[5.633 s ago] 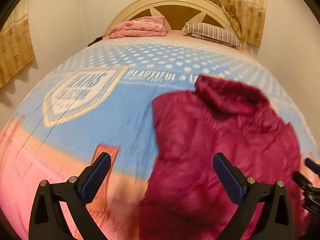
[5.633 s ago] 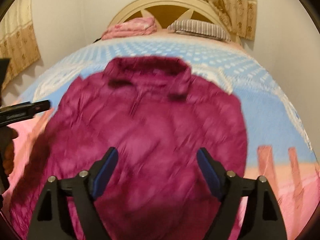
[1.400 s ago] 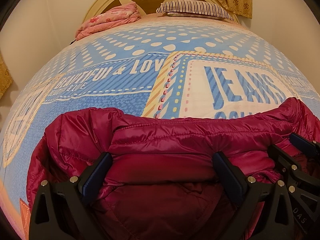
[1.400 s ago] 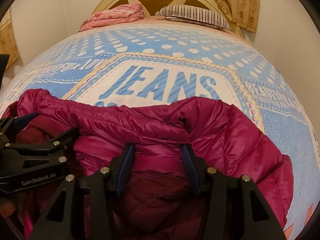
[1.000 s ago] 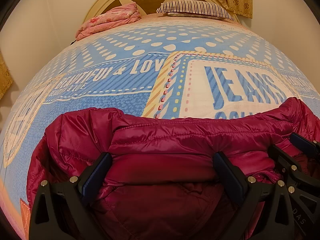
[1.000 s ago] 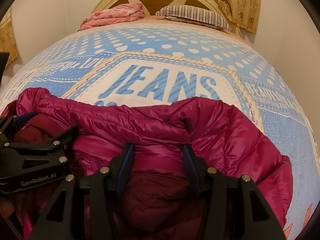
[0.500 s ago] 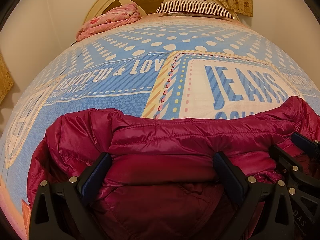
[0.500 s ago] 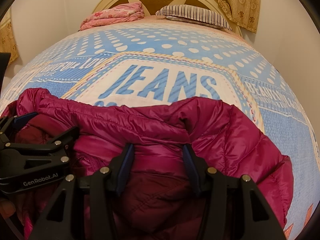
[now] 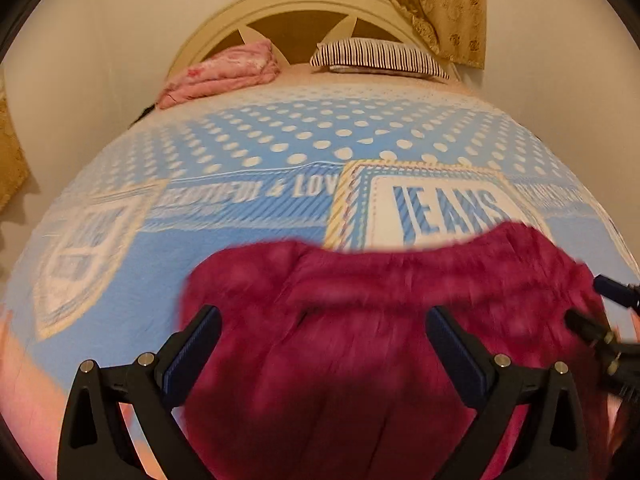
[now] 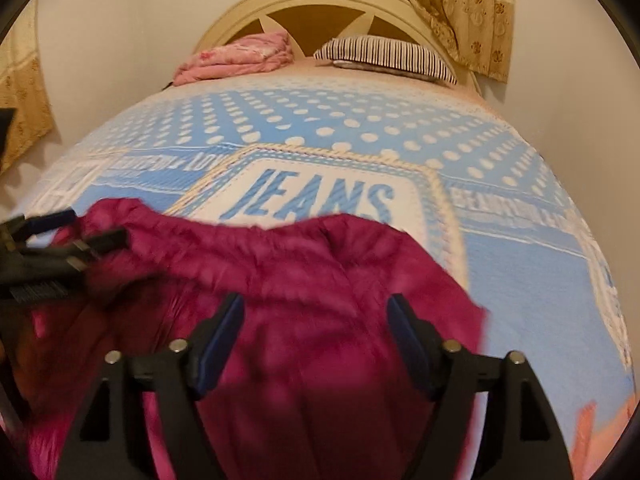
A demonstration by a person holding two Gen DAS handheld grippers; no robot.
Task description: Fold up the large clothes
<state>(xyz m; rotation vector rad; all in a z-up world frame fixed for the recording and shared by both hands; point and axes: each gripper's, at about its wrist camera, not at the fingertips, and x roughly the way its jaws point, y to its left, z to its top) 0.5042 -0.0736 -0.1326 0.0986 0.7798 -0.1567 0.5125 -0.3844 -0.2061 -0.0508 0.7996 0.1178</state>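
A magenta puffer jacket (image 9: pixel 380 320) lies folded on the blue bedspread (image 9: pixel 248 240), blurred by motion; it also shows in the right wrist view (image 10: pixel 300 300). My left gripper (image 9: pixel 323 344) is open above the jacket's near part, holding nothing. My right gripper (image 10: pixel 316 328) is open above the jacket's right half, also empty. The right gripper's tip shows at the right edge of the left wrist view (image 9: pixel 612 320); the left gripper shows at the left of the right wrist view (image 10: pixel 60 248).
The bedspread carries a "JEANS" print (image 10: pixel 316 196). A folded pink blanket (image 9: pixel 224 72) and a striped pillow (image 9: pixel 380 58) lie at the cream headboard (image 9: pixel 304 8). Curtains hang at the right (image 10: pixel 460 8). Walls close in on both sides.
Both grippers have lifted and pulled back from the jacket. The right gripper's jaws have opened wider, letting go of the fabric. The jacket stays folded on the bed.
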